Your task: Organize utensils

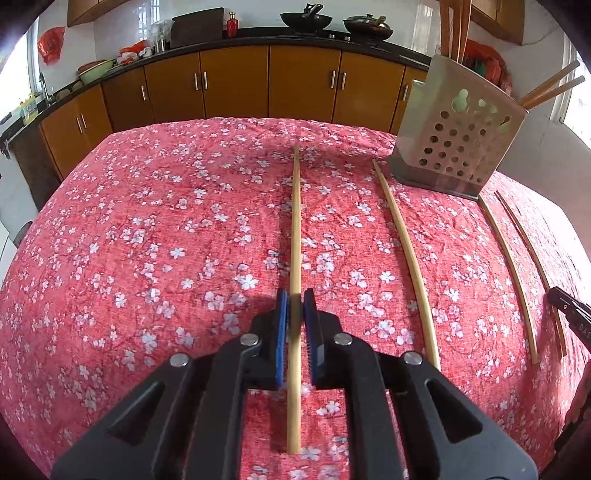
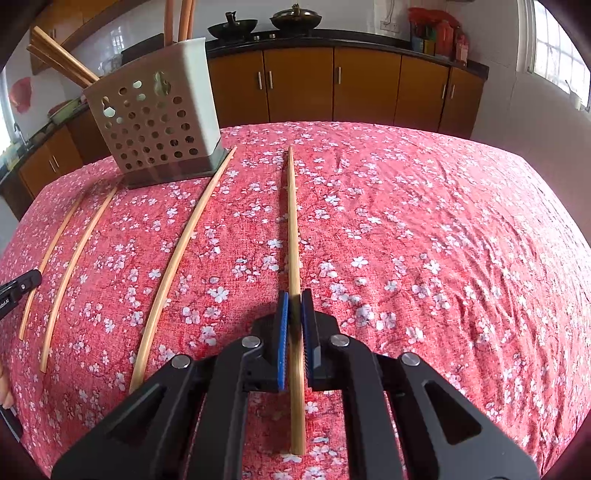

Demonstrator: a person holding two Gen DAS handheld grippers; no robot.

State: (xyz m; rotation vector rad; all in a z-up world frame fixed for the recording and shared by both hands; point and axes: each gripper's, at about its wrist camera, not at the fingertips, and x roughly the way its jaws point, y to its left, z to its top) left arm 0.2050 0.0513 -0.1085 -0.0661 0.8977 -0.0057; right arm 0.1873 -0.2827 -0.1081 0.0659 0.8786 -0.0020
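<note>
- My left gripper held one thin bamboo chopstick; left of it, the flowered tablecloth lay bare to the table edge.
- My right gripper pinched another chopstick; the perforated metal holder stood near the far edge.

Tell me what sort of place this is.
Most likely a home kitchen: wooden base cabinets under a dark counter, two woks on the hob, and a perforated metal chopstick holder on a floral-clothed table.

chopsticks: four, pale wood, flat on cloth | holder: perforated metal, upright
</note>
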